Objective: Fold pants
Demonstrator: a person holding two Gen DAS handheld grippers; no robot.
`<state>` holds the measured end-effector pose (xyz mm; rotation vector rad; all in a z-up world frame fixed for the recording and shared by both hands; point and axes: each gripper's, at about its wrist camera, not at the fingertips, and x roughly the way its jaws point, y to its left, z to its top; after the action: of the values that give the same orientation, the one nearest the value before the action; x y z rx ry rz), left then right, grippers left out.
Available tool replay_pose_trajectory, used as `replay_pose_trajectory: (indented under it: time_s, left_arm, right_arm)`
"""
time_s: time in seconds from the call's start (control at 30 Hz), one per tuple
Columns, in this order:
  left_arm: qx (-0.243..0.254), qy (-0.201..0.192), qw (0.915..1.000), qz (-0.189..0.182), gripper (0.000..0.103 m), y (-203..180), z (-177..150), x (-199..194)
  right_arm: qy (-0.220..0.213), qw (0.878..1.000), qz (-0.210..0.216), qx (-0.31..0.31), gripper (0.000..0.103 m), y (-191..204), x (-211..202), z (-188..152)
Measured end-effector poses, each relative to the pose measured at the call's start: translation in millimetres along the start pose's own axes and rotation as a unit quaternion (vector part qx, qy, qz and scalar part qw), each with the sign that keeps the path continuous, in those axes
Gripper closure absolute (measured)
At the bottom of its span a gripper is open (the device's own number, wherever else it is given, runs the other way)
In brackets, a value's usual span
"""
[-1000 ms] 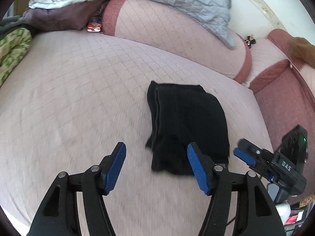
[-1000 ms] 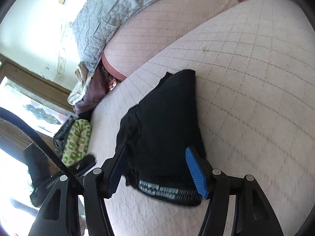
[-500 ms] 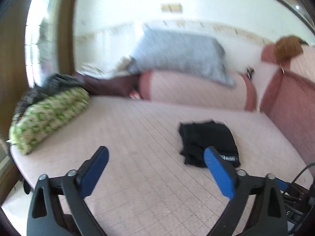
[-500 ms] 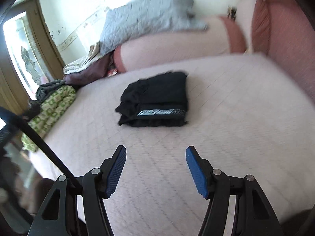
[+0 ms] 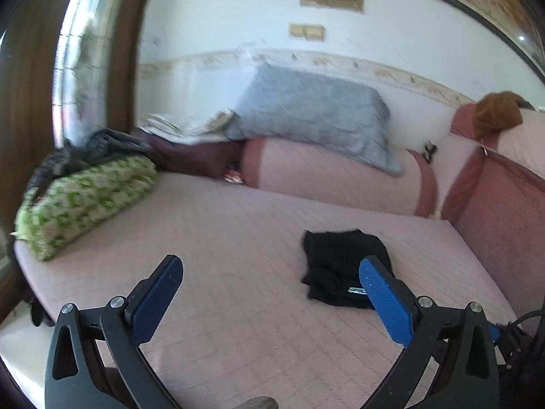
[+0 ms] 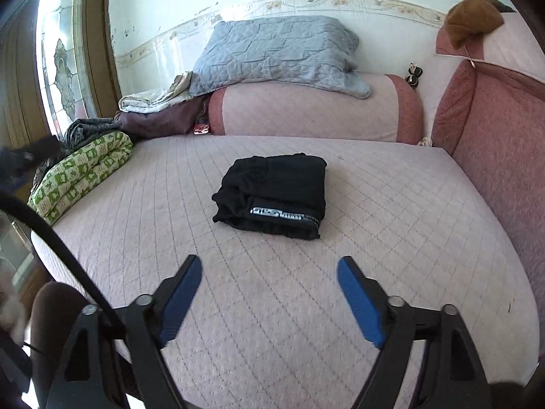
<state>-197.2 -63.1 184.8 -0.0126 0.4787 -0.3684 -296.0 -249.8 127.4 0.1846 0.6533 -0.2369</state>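
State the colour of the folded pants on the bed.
Black, with a pale printed strip along the near edge. The pants show best in the right wrist view.

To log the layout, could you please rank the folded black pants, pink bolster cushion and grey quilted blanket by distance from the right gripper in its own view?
From the right gripper:
1. Folded black pants, mid-bed.
2. Pink bolster cushion, behind them.
3. Grey quilted blanket, atop the bolster, against the wall.
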Motion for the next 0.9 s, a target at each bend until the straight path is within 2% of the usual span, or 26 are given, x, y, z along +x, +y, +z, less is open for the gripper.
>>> replay_pose_trajectory:
  time_s: [0.03,0.2,0.27,0.4,0.5,0.57,0.77,0.9]
  left_arm:
    - [0.007,0.016,0.9998,-0.013,0.000,-7,1,21]
    - [0.044,0.059,0.9967,-0.035,0.000,-29,-10,92]
    - [0.051,0.078,0.9949,-0.040,0.000,-32,-16,122]
    - [0.026,0.127,0.9906,-0.043,0.000,-20,-37,162]
    - [-0.004,0.184,0.9816,-0.052,0.000,-5,-49,185]
    - [-0.026,0.211,0.9756,-0.054,0.000,0,-50,196]
    - [-0.036,0.207,0.9773,-0.030,0.000,10,-53,196]
    - [-0.026,0.192,0.9809,-0.021,0.000,8,-54,192]
  right_arm:
    - [0.006,1.000,0.000,0.000,0.011,-1,6,6]
    - [0.057,0.998,-0.006,-0.016,0.011,-6,67,35]
    - [0.064,0.997,-0.017,-0.025,0.011,-7,90,38]
    - [0.057,0.998,-0.031,-0.003,0.011,-18,120,25]
    - [0.088,0.995,-0.036,0.014,0.011,-24,139,13]
    - [0.089,0.995,-0.037,-0.001,0.011,-19,145,13]
    - [0.070,0.995,-0.042,-0.055,0.011,0,145,13]
    - [0.071,0.995,-0.037,-0.067,0.011,3,139,9]
